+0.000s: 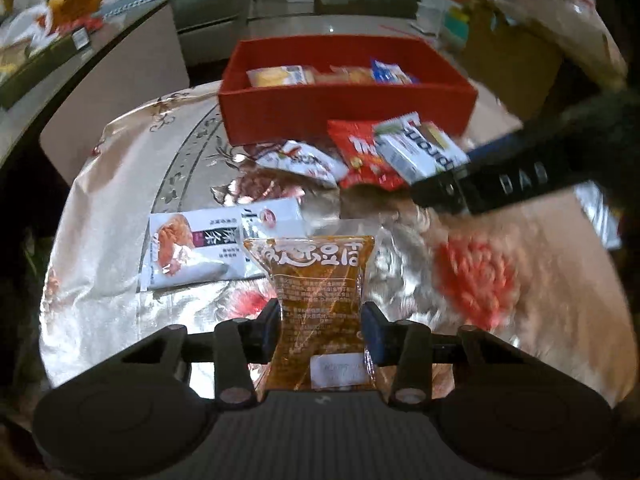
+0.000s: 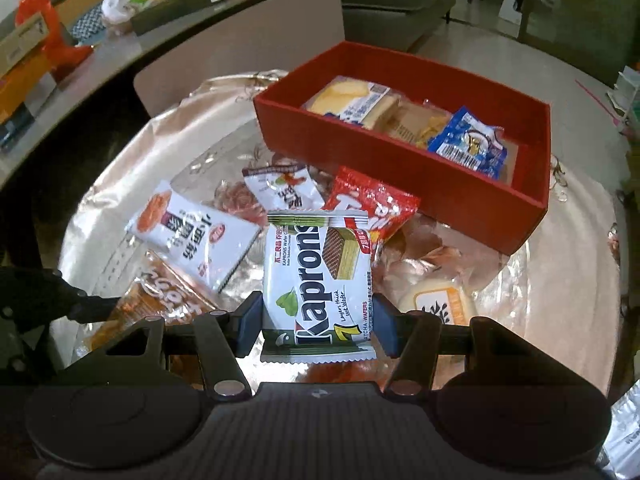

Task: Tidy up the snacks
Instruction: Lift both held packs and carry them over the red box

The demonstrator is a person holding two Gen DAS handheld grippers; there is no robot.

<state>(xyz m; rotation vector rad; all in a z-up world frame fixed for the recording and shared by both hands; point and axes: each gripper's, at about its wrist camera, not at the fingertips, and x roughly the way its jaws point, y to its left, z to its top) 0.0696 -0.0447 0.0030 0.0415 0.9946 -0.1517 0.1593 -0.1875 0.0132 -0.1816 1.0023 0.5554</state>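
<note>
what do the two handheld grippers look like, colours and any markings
Both the left gripper and right gripper have black bodies with angular black linkage arms, silver pivot pins, round black discs either side and blue finger pads. Seen from the left camera, the right one's side bears pale raised lettering.

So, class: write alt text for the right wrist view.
The right gripper is shut on a white Kaprons wafer packet above a floral tablecloth. Behind, a red box holds several snacks; more packets lie loose before it.

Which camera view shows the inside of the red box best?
The right wrist view: it looks down into the red box, showing the yellow cake packet and the blue packet. The left wrist view meets its front wall, so only packet tops show.
</note>
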